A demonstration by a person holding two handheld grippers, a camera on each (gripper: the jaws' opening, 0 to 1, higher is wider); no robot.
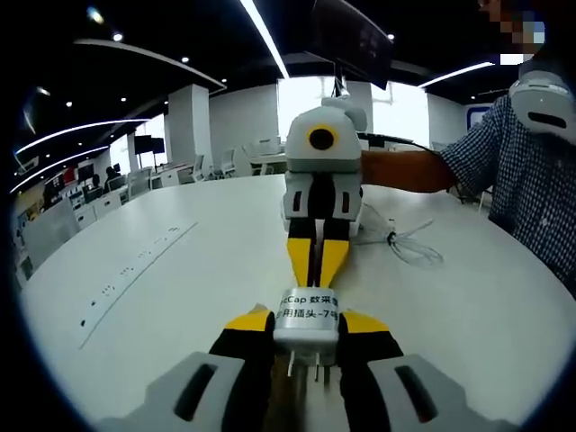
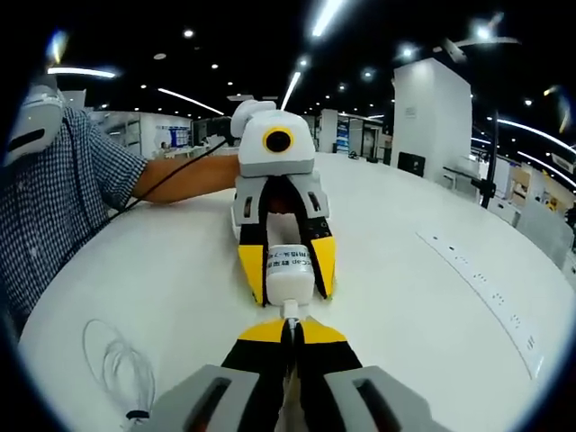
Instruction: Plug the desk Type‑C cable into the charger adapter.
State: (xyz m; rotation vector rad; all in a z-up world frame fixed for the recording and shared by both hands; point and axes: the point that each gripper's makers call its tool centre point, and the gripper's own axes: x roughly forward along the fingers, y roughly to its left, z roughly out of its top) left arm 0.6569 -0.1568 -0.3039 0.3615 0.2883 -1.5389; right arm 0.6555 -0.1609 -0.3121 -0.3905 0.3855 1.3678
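My left gripper [image 1: 308, 322] is shut on a white charger adapter [image 1: 306, 308] with a printed label, its metal prongs pointing back at the camera. Facing it, my right gripper [image 1: 310, 277] has its yellow jaws shut together, their tips meeting the adapter's far end. In the right gripper view, my right gripper [image 2: 290, 328] pinches the white Type-C plug [image 2: 290, 311], which touches the adapter [image 2: 288, 273] held by the left gripper [image 2: 290, 291]. How deep the plug sits is hidden. Slack white cable [image 1: 407, 243] lies coiled on the table [image 1: 180, 270], and the cable coil [image 2: 117, 369] lies beside my right jaws.
A person in a checked shirt [image 1: 522, 171] holds both grippers, forearm [image 2: 189, 178] stretched over the round white table. A recessed socket strip [image 2: 486, 279] runs along the tabletop, the same socket strip [image 1: 135, 270] at the left. Office desks and chairs stand beyond.
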